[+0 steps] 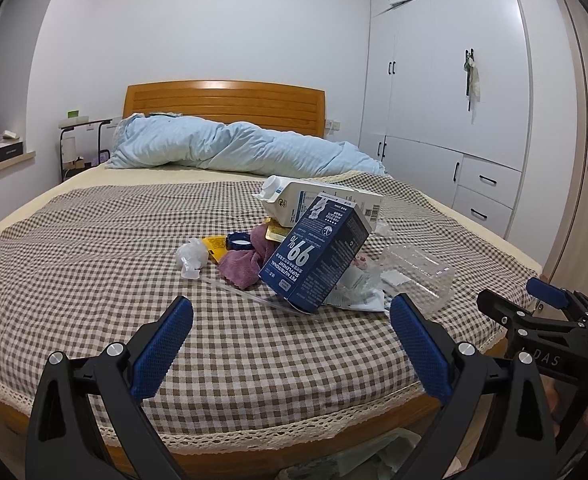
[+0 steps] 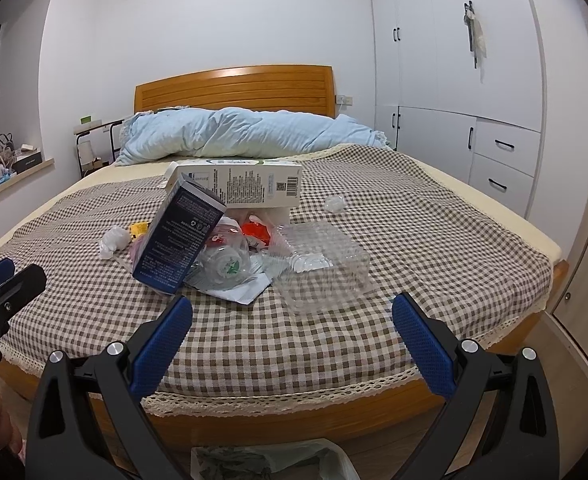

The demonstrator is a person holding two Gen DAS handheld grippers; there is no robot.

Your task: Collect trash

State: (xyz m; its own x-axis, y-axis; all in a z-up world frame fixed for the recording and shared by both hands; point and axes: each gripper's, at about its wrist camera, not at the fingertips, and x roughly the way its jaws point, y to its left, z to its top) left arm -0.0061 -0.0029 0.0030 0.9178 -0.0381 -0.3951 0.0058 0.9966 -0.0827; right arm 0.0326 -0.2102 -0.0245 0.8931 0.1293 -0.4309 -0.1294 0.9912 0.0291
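The trash lies in a loose heap near the middle of the bed (image 1: pixel 94 240), on a brown-and-white checked cover, and nothing has been lifted yet: the left gripper (image 1: pixel 292 344) and the right gripper (image 2: pixel 292 344) both hang over the foot of the bed with their blue textured pads spread wide and nothing between them. The dark blue carton (image 1: pixel 315 254) leans tilted against the white carton (image 1: pixel 321 204) lying on its side behind it; both look like thin cardboard, probably light and stiff enough to be pinched across their narrow faces, though an empty box may buckle under a hard squeeze. The clear plastic clamshell (image 2: pixel 325 264), nearest the right gripper, is thin, ribbed and glossy; it would likely be slippery and flex, so its rim or a side wall seems the best place to take hold. The crumpled white tissue (image 1: pixel 192 258) and the purple cloth (image 1: pixel 246 266) are soft and would compress in any grip. A blue ring-shaped cap (image 1: pixel 238 241) is small and rigid. A bag (image 2: pixel 270 462) on the floor below the foot of the bed may be the destination.
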